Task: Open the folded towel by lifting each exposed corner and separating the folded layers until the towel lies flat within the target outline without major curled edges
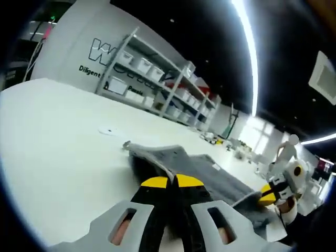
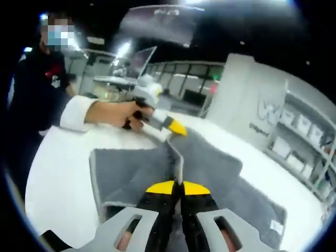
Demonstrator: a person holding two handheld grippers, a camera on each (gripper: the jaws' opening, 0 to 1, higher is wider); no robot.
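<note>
Two sets of tongs are working one grey towel (image 2: 220,173) on the white table (image 1: 58,131). Seen from the right gripper (image 2: 175,188), the cloth's long axis is running toward four o'clock. Its jaws are clenched on a raised fold dead ahead at twelve. The left gripper (image 2: 176,127) is pinching the far edge at twelve o'clock, so the right looks nearer the loose layer.

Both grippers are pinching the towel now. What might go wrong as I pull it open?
1. The right gripper and the left gripper both look shut on the grey towel; pulling unevenly may drag it across the white table rather than unfold it.
2. A raised fold stands near the right tips; releasing early may leave it curled.
3. The grippers sit close and may collide.
</note>
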